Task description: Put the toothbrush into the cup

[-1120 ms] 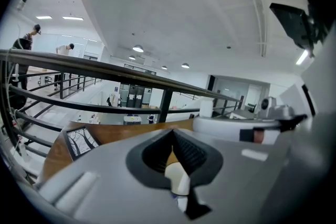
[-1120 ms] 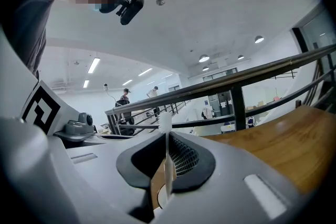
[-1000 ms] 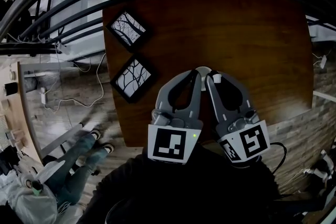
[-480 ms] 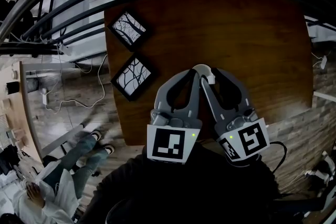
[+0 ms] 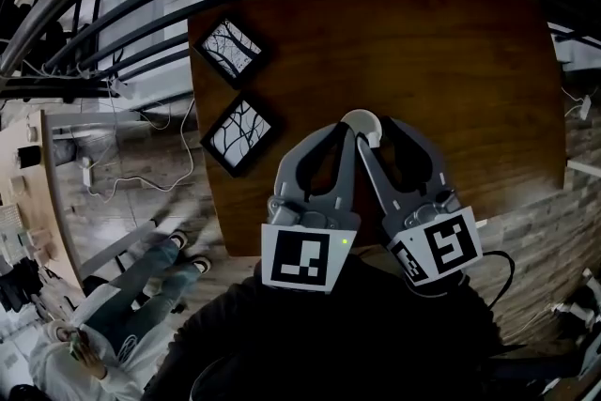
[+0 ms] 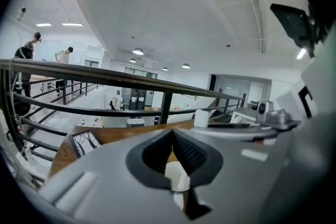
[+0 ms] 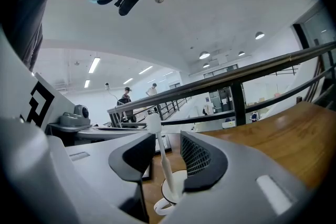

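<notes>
**Legible print: none.** I can read no word, number, brand or sign in any of the three views.

- **Markers:** the nearest thing to print is the left marker (image 5: 302, 260) on the cube of the left claw (image 5: 349, 132), and the right marker (image 5: 443, 251) on the cube of the right claw (image 5: 376, 132). Both are black-and-white block patterns, not letters or digits.
- **Pictures:** the upper framed picture (image 5: 228, 50) and the lower framed picture (image 5: 241, 133) on the tabletop (image 5: 441, 61) show only bare-branch drawings.
- **Background:** anything posted in the hall beyond the railing (image 6: 105, 76) is too small for me to make out.
</notes>
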`<state>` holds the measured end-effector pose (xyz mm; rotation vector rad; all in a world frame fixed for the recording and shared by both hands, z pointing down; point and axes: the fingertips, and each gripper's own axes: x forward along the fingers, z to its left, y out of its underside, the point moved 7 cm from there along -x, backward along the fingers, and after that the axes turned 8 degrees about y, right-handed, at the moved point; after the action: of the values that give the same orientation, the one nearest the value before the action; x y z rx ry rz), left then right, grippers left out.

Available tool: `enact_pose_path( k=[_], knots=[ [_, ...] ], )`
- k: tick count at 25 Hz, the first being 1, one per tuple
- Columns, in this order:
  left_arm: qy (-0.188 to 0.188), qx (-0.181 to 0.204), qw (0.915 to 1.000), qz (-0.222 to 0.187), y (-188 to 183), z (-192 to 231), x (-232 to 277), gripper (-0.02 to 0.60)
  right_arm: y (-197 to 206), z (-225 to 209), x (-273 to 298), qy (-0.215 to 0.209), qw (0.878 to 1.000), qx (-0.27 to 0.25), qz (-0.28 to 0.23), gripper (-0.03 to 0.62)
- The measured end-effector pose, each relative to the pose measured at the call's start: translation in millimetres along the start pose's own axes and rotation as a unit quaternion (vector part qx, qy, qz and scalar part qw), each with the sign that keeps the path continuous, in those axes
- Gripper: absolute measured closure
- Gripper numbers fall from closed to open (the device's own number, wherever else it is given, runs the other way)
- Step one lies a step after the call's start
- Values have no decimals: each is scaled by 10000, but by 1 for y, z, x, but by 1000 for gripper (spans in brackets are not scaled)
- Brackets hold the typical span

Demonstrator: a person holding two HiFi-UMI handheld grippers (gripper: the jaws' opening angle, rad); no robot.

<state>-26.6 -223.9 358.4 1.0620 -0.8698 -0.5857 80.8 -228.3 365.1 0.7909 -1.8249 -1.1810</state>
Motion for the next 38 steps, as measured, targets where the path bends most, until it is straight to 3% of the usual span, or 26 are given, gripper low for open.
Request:
enact_pose_path(
  k=[15, 27, 38],
  knots=[
    [1, 23, 9998, 193, 16, -10, -14, 574, 25, 4, -14, 54, 9994, 23, 332, 434],
    [224, 34, 9992, 320, 29, -20, -34, 574, 45, 18, -37, 298, 9980, 166, 525, 434],
    [274, 169, 9990, 323, 34, -25, -52, 574, 45, 30, -49, 408, 9986, 210, 261, 434]
  ],
)
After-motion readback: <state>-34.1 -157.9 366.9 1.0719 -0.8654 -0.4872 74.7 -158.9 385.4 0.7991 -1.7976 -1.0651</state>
